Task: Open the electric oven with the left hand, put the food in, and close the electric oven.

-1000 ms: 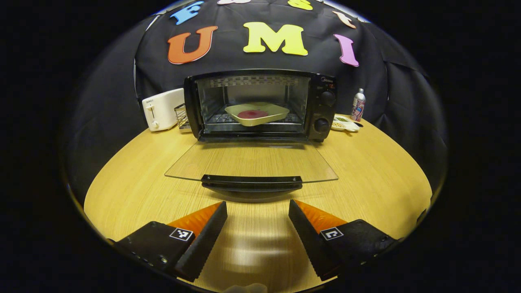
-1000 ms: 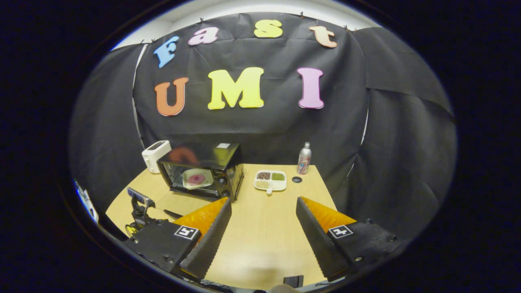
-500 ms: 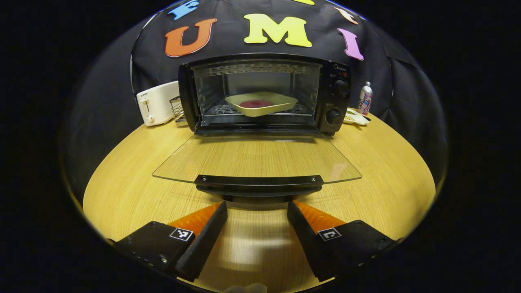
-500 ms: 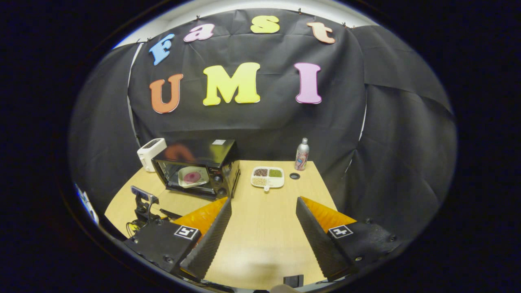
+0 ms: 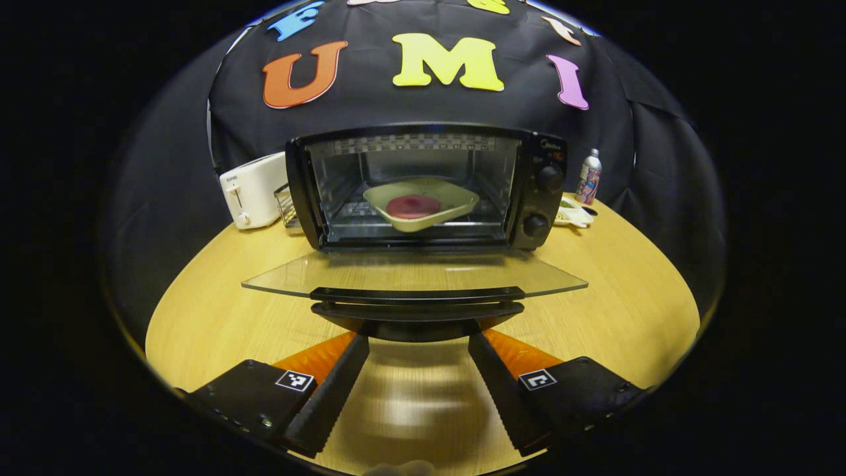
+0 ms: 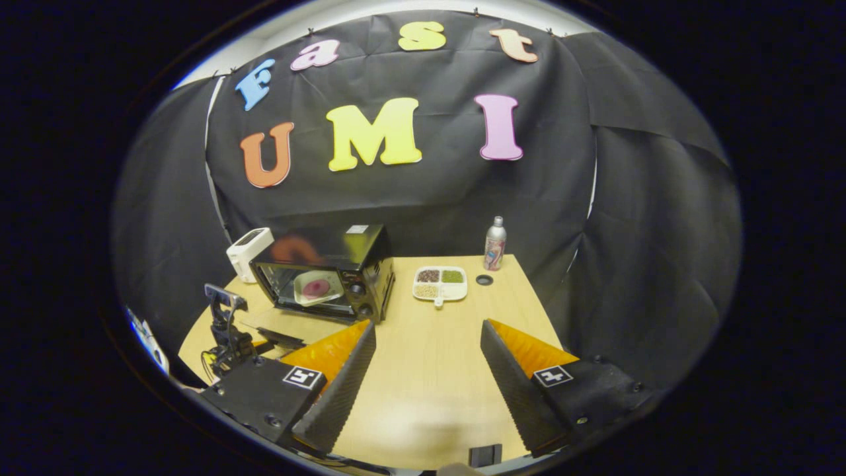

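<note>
A white toaster (image 5: 251,190) stands left of the electric oven (image 5: 423,185), where the food (image 5: 412,205) sits on its plate (image 5: 456,205). The glass door (image 5: 414,276) hangs open, its handle (image 5: 416,309) just ahead of the left gripper (image 5: 418,370), fingers spread. The right gripper (image 6: 426,370), also spread, hovers well apart from the oven.

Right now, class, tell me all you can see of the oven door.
The oven door is a clear glass pane, hinged at the bottom of the black oven and swung down nearly level above the wooden table. A black handle bar runs along its near edge. The left gripper is open just under that handle; I cannot tell if it touches. Through the opening, the tray with red food sits on the rack.
</note>
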`<action>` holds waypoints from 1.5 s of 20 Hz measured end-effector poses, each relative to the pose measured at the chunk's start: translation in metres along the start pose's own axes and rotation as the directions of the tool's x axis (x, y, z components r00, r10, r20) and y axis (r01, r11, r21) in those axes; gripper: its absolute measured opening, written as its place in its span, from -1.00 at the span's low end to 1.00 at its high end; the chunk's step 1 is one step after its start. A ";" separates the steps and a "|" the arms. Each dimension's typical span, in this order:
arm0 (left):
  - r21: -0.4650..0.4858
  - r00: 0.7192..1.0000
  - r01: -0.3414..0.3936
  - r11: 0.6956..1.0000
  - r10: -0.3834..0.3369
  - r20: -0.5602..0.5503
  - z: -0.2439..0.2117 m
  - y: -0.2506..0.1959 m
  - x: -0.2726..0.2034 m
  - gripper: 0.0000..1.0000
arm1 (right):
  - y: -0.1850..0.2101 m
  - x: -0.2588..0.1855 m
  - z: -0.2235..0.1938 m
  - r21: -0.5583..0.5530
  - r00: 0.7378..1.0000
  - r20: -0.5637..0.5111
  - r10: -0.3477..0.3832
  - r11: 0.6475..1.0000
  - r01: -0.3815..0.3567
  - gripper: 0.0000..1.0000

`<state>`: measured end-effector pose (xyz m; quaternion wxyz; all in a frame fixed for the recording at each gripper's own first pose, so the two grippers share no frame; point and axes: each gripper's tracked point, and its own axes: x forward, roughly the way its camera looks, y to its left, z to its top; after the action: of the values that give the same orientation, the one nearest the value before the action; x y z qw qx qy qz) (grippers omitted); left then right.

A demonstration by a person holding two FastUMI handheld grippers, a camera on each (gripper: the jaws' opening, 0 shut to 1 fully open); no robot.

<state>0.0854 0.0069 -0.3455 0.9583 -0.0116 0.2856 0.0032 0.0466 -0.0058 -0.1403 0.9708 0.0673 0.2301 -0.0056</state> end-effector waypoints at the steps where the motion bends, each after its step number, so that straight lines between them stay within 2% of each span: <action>1: 0.004 1.000 0.001 1.000 -0.001 0.013 0.011 0.000 0.000 0.94 | -0.001 0.000 -0.001 0.009 1.000 0.001 0.002 1.000 -0.002 0.93; 7: 0.023 0.996 -0.019 1.000 0.017 0.090 0.078 0.008 0.007 0.94 | -0.012 -0.005 -0.005 0.056 1.000 0.010 0.001 0.998 -0.001 0.93; 8: 0.021 0.994 -0.022 1.000 0.020 0.108 0.088 0.009 0.007 0.94 | -0.013 -0.007 -0.005 0.056 1.000 0.016 -0.003 0.998 0.002 1.00; 9: 0.017 0.993 -0.020 1.000 0.017 0.118 0.094 0.007 0.004 0.94 | -0.014 -0.009 -0.003 0.055 1.000 0.024 -0.004 0.998 0.003 0.93; 16: 0.026 0.991 0.006 1.000 -0.009 0.136 0.093 -0.003 -0.023 0.94 | -0.009 -0.021 0.007 0.049 0.998 0.070 -0.010 0.999 0.006 0.93; 21: 0.018 0.985 0.043 0.999 -0.045 0.166 0.093 -0.009 -0.062 0.95 | 0.010 -0.037 0.005 0.057 0.995 0.097 -0.017 0.998 0.012 0.93; 25: 0.031 0.978 0.071 0.997 -0.076 0.194 0.099 -0.008 -0.101 0.94 | 0.030 -0.061 -0.004 0.062 0.993 0.110 -0.050 0.997 0.043 0.93; 30: 0.067 0.947 0.102 0.993 -0.118 0.298 0.135 -0.010 -0.173 0.94 | 0.050 -0.095 -0.009 0.032 0.988 0.141 -0.062 0.998 0.058 0.93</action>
<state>0.0147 0.0001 -0.1376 0.9893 -0.0026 0.1351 -0.0557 -0.0405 0.0428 -0.0988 0.9831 0.0734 0.1623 -0.0428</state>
